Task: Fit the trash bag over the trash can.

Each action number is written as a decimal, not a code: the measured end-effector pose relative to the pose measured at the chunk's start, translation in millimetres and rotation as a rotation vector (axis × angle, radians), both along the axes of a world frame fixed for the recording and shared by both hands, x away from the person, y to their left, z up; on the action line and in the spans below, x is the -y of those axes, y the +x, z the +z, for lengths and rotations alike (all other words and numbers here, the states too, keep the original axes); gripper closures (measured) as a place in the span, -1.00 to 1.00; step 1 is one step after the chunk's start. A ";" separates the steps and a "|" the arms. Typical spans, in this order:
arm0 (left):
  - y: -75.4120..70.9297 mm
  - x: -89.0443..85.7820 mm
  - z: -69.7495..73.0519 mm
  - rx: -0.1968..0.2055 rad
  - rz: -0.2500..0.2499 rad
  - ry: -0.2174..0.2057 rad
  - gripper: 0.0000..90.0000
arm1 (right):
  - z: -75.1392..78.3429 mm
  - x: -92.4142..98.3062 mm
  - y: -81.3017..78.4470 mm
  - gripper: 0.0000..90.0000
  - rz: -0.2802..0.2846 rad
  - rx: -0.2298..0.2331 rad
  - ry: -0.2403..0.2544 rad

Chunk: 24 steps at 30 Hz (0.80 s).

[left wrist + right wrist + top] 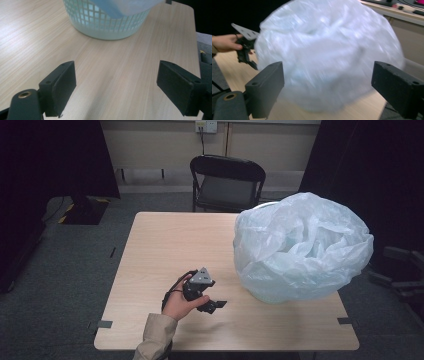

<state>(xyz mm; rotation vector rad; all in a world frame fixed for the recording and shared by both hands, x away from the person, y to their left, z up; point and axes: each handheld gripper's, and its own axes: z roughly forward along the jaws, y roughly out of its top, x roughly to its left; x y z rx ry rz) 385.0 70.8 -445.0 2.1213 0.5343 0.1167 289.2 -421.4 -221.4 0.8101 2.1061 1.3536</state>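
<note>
The desk is a pale wood-grain laminate with rounded corners, matte and smooth, the grain running in long fine streaks. It stands on dark grey carpet, with small dark tabs of tape at its edges. Behind it sits a black folding chair with a padded seat, backed by a beige wall panel carrying a socket with a cable plugged in. Black curtains hang on both sides of the room.

On the right half of the desk stands a pale mint plastic basket — round, with a lattice wall of small square holes and a solid base. A thin translucent plastic bag, whitish-blue and crinkled, billows out of it in a big puffed dome that hides the basket's rim from above.

The left claw is held just above the desk, near the front edge, a little left of the basket, by a hand in a beige sleeve; its flat black pads stand wide apart with nothing between them. The right claw also gapes wide and empty, facing the blurred bag — its pads clear of the plastic.
</note>
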 end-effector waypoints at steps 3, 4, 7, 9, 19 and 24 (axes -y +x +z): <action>-0.7 -0.8 -4.4 0.001 -0.002 0.032 -0.66 | 7.9 -18.6 9.1 -0.77 0.021 0.008 -0.022; -0.7 -1.0 -6.1 0.000 0.003 0.041 -0.66 | 9.5 -23.5 12.2 -0.77 0.030 0.009 -0.026; -1.4 -1.6 -12.9 0.005 0.001 0.082 -0.66 | 12.7 -34.4 21.2 -0.77 0.053 -0.001 -0.028; -2.7 -1.1 -18.0 0.005 0.000 0.104 -0.65 | 13.1 -39.2 26.1 -0.77 0.051 -0.005 -0.036; -8.9 -2.8 -43.9 0.008 -0.035 0.203 -0.65 | 4.9 -48.7 52.7 -0.76 0.027 -0.044 -0.064; -10.3 -1.8 -47.0 0.008 -0.036 0.200 -0.66 | -8.1 -50.3 67.3 -0.76 0.015 -0.077 -0.071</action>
